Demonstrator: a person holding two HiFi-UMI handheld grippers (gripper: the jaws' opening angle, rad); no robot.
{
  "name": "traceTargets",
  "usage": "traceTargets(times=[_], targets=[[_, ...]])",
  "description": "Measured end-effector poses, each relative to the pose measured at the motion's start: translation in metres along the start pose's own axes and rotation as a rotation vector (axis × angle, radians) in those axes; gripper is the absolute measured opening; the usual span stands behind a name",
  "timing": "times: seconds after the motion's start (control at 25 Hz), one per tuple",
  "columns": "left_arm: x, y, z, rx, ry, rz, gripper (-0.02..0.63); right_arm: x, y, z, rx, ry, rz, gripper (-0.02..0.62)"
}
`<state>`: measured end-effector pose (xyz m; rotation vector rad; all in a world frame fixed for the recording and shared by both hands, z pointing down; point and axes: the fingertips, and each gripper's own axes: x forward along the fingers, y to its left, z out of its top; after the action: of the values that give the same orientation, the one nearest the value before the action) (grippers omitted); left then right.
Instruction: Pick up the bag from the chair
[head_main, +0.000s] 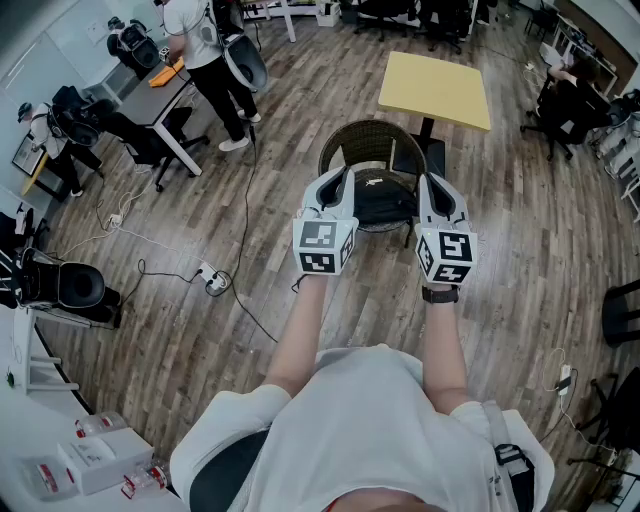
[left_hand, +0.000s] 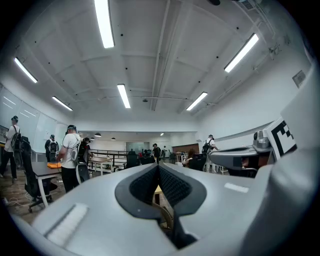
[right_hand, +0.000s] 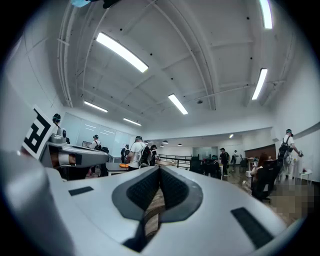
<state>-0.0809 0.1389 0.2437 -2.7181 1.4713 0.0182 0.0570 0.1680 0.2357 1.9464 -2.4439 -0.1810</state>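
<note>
In the head view a black bag (head_main: 385, 205) with a small white logo lies on the seat of a round wicker chair (head_main: 371, 137). My left gripper (head_main: 343, 177) hovers over the bag's left edge and my right gripper (head_main: 431, 181) over the chair's right side, both held in front of the person. The left gripper view shows the left gripper (left_hand: 158, 171) with pad tips together and nothing between them. In the right gripper view the right gripper (right_hand: 160, 173) is likewise shut and empty. Neither gripper view shows the bag.
A yellow table (head_main: 437, 88) stands just behind the chair. A person (head_main: 205, 45) stands at a dark desk (head_main: 160, 95) far left. Cables and a power strip (head_main: 213, 282) lie on the wood floor at the left. Office chairs (head_main: 560, 110) line the right side.
</note>
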Motion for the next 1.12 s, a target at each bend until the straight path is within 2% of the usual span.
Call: traceTargets(times=[0.16, 0.48, 1.12], targets=[[-0.005, -0.002, -0.002, -0.01, 0.003, -0.01, 0.011, 0.0, -0.001, -0.001, 0.042, -0.002, -0.014, 0.012], [-0.011, -0.014, -0.007, -0.082, -0.011, -0.017, 0.011, -0.01, -0.012, -0.007, 0.078, 0.004, -0.026, 0.012], [-0.003, -0.064, -0.014, -0.13, -0.027, 0.006, 0.011, -0.04, -0.032, -0.023, 0.096, 0.037, 0.05, 0.012]])
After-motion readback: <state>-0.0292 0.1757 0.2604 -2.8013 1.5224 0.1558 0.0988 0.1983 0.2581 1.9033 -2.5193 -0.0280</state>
